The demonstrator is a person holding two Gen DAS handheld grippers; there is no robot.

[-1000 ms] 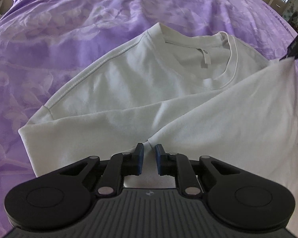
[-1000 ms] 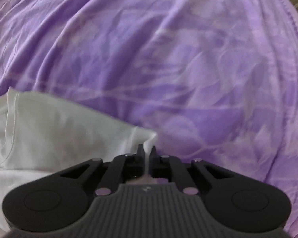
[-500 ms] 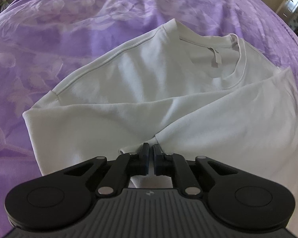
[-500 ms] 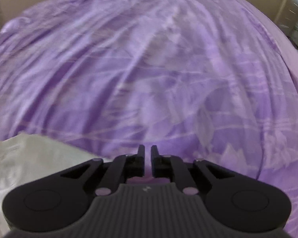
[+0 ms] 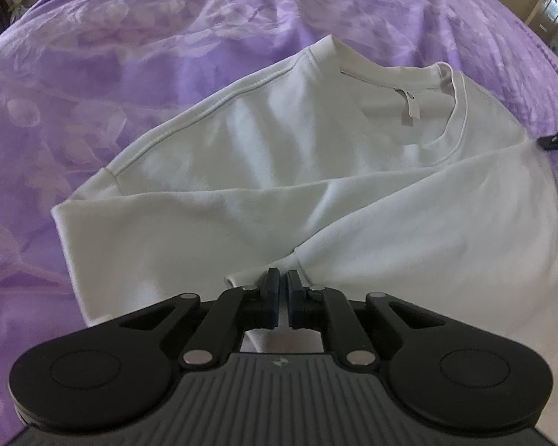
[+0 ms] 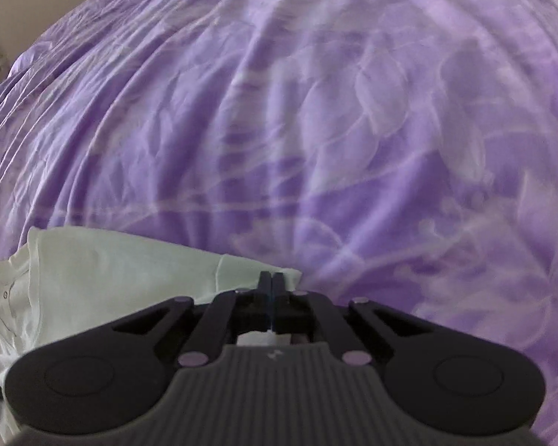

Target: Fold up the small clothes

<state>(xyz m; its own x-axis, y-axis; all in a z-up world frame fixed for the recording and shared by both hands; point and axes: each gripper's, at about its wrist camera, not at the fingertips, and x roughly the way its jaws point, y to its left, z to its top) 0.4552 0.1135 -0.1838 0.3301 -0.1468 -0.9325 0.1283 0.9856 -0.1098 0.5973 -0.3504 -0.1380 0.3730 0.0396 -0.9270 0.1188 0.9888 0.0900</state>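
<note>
Pinching white shirt on purple bedspread: left gripper closing on a sleeve cuff, right gripper clamping the other sleeve's edge. Risk: thin cloth slipping out mid-fold, fold skewing.

Dim, soft daylight; fisheye-warped, slightly blurred edges.

The shirt lies on the bedspread.
</note>
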